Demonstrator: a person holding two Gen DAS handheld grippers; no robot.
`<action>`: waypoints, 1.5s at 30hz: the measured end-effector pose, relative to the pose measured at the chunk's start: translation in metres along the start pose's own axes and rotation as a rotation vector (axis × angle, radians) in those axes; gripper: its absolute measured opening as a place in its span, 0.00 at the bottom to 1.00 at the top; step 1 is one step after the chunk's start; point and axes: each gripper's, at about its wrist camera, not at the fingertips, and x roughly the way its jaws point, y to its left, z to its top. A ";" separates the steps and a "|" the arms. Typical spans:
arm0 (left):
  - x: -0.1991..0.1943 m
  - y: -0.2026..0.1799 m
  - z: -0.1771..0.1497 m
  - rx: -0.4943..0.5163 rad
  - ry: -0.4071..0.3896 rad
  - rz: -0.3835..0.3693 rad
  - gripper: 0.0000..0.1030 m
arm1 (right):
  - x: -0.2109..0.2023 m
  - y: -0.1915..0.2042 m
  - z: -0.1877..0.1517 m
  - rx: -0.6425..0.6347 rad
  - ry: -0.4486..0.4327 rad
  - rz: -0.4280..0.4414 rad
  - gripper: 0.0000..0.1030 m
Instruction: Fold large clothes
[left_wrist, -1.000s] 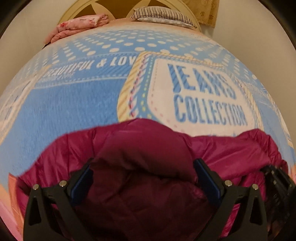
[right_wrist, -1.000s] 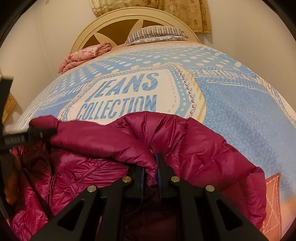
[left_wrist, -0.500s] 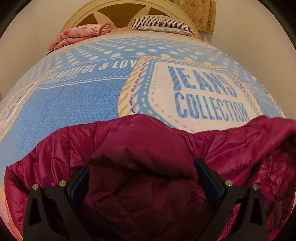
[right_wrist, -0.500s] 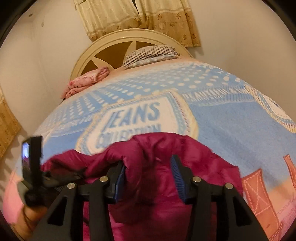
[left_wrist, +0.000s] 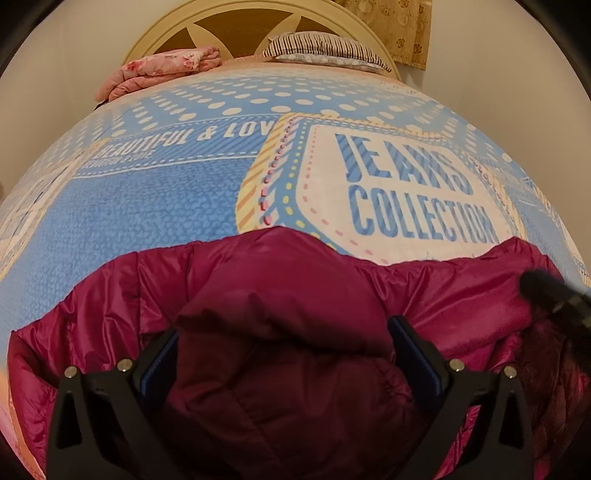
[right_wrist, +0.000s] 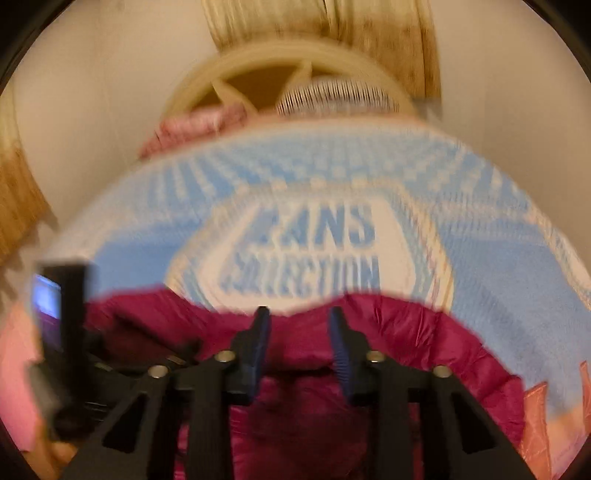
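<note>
Left wrist view. A magenta puffer jacket (left_wrist: 280, 332) is shown spread across the near part of a bed covered by a blue printed blanket (left_wrist: 155, 206). The far stretch of blanket, up to the striped pillow (left_wrist: 325, 50), the folded pink quilt (left_wrist: 159, 72) and the cream headboard (left_wrist: 251, 18), is left uncovered; pale wall is seen past both side edges of the bed. The left gripper (left_wrist: 284, 354) is held with its jaws spread wide, and a raised fold of the jacket is straddled between the blue-padded fingers (left_wrist: 159, 362) without being pinched. The right gripper (left_wrist: 557, 299) is seen blurred at the right edge, above the jacket's right portion. Compared with the frame half a second earlier, the jacket's right side is lowered and flatter against the blanket.

Right wrist view (motion-blurred). The jacket (right_wrist: 424, 343) is seen below and around the right gripper (right_wrist: 299, 347), its far edge meeting the printed blanket panel (right_wrist: 480, 258). The jaws are parted and no cloth is clamped between them. The left gripper (right_wrist: 62, 332) is visible at the left edge. Against the earlier frames, in which a fold was first pinched and then let go, the gripper is now raised farther from the cloth.
</note>
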 end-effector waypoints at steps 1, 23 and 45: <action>0.000 0.000 0.000 0.001 0.000 0.000 1.00 | 0.006 -0.006 -0.006 0.013 0.017 -0.003 0.30; -0.034 -0.034 0.031 -0.040 -0.037 -0.272 1.00 | 0.018 -0.030 -0.031 0.086 -0.004 0.096 0.28; 0.003 -0.051 0.006 0.120 0.005 -0.023 1.00 | 0.021 -0.026 -0.031 0.059 0.011 0.067 0.29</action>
